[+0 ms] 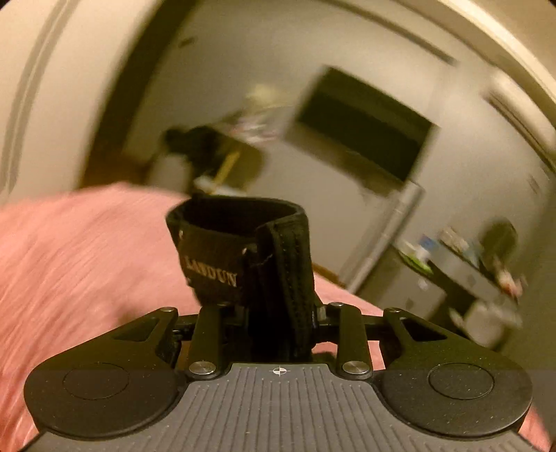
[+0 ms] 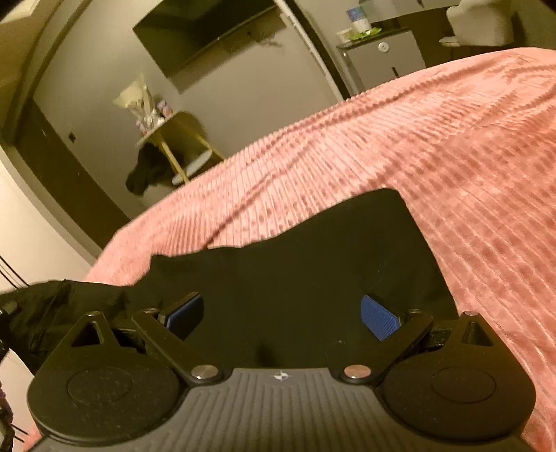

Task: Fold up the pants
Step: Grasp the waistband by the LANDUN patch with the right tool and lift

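The black pants (image 2: 295, 264) lie on the pink ribbed bedspread (image 2: 434, 146) in the right wrist view, with a bunched part hanging off the bed's left edge (image 2: 41, 313). My right gripper (image 2: 281, 318) is open just above the pants, its blue pads (image 2: 380, 318) spread wide. In the left wrist view my left gripper (image 1: 274, 299) is shut on the pants' black waistband (image 1: 239, 250), which stands up between the fingers and carries a label with pale lettering. The left view is blurred by motion.
The bedspread (image 1: 76, 264) fills the lower left of the left view. A wall-mounted TV (image 2: 208, 31), a small round side table (image 2: 177, 139) with dark cloth, and a cabinet with items (image 2: 378, 52) stand beyond the bed.
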The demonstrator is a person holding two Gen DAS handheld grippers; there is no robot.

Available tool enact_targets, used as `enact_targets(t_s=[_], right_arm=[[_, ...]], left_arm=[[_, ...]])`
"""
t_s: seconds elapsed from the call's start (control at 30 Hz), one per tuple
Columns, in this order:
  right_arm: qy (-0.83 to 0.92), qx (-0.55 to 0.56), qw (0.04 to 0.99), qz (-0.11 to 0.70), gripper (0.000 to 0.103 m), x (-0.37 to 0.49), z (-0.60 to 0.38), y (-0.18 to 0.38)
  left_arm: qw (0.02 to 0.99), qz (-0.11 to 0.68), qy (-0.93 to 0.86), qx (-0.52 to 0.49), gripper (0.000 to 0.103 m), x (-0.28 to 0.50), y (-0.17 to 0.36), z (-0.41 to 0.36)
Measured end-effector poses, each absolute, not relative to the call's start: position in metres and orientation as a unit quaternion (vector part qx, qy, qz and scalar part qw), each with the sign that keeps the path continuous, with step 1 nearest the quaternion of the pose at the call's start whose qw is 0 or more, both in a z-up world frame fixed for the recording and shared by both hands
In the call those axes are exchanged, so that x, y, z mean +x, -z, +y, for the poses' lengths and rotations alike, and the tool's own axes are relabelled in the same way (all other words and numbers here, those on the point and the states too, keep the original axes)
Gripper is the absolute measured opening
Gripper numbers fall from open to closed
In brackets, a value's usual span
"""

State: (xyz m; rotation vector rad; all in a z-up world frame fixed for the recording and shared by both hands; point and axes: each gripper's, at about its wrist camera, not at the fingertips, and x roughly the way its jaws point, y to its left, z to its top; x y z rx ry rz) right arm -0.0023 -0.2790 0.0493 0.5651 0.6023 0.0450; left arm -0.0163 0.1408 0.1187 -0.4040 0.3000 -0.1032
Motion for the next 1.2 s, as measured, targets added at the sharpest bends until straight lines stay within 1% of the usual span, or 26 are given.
enact_targets(t_s=[0.1, 0.17, 0.23, 0.37, 0.43, 0.5, 0.53, 0.57, 0.6, 0.63, 0.67, 0.73, 0.77, 0.9, 1.0, 1.03, 1.1, 1.17, 1.2], right_arm=[[-0.021, 0.293, 0.914, 0.279, 0.097, -0.009, -0.285, -0.052], [-0.021, 0.310, 0.911, 0.270, 0.097, -0.013, -0.292, -0.054], [-0.022, 0.326, 0.908, 0.264, 0.097, -0.016, -0.296, -0.054], [-0.024, 0.353, 0.900, 0.255, 0.097, -0.022, -0.305, -0.054], [-0.026, 0.359, 0.898, 0.253, 0.097, -0.024, -0.307, -0.053], [-0.027, 0.362, 0.898, 0.250, 0.097, -0.025, -0.308, -0.053], [-0.029, 0.364, 0.897, 0.250, 0.097, -0.025, -0.308, -0.053], [-0.029, 0.365, 0.896, 0.250, 0.097, -0.025, -0.309, -0.052], [-0.031, 0.367, 0.895, 0.251, 0.097, -0.024, -0.309, -0.051], [-0.033, 0.367, 0.895, 0.252, 0.097, -0.023, -0.309, -0.050], [-0.035, 0.367, 0.894, 0.254, 0.097, -0.021, -0.309, -0.050], [-0.040, 0.366, 0.893, 0.258, 0.097, -0.019, -0.307, -0.049], [-0.044, 0.367, 0.892, 0.259, 0.097, -0.018, -0.307, -0.048], [-0.060, 0.372, 0.887, 0.265, 0.097, -0.016, -0.305, -0.046], [-0.084, 0.391, 0.873, 0.279, 0.097, -0.013, -0.304, -0.042], [-0.093, 0.397, 0.867, 0.286, 0.097, -0.011, -0.302, -0.040], [-0.109, 0.411, 0.853, 0.303, 0.097, -0.006, -0.298, -0.035], [-0.120, 0.407, 0.847, 0.321, 0.093, -0.001, -0.289, -0.032], [-0.118, 0.399, 0.847, 0.332, 0.092, 0.003, -0.285, -0.031]], left_arm=[[0.977, 0.136, 0.099, -0.129, 0.032, -0.025, -0.135, 0.081], [0.980, 0.133, 0.121, -0.088, 0.032, -0.033, -0.135, 0.042], [0.980, 0.138, 0.135, -0.050, 0.032, -0.034, -0.128, 0.006], [0.973, 0.168, 0.157, -0.013, 0.033, -0.033, -0.103, -0.049], [0.968, 0.189, 0.167, 0.002, 0.037, -0.031, -0.088, -0.070], [0.962, 0.214, 0.171, 0.010, 0.039, -0.035, -0.072, -0.086], [0.959, 0.224, 0.174, 0.022, 0.043, -0.037, -0.064, -0.091], [0.955, 0.233, 0.177, 0.033, 0.044, -0.032, -0.057, -0.094], [0.952, 0.245, 0.181, 0.043, 0.054, -0.033, -0.050, -0.100], [0.945, 0.257, 0.196, 0.044, 0.074, -0.034, -0.045, -0.102], [0.938, 0.274, 0.209, 0.037, 0.083, -0.035, -0.040, -0.103], [0.930, 0.283, 0.232, 0.022, 0.093, -0.042, -0.035, -0.103], [0.930, 0.278, 0.240, 0.019, 0.096, -0.048, -0.036, -0.102], [0.931, 0.263, 0.252, -0.027, 0.097, -0.058, -0.052, -0.078], [0.953, 0.242, 0.178, -0.048, 0.098, -0.055, -0.062, -0.040], [0.957, 0.240, 0.150, -0.059, 0.100, -0.050, -0.067, -0.027], [0.961, 0.250, 0.084, -0.087, 0.101, -0.034, -0.063, 0.002], [0.950, 0.286, 0.020, -0.123, 0.101, -0.018, -0.051, 0.031], [0.942, 0.302, 0.004, -0.147, 0.101, -0.012, -0.043, 0.043]])
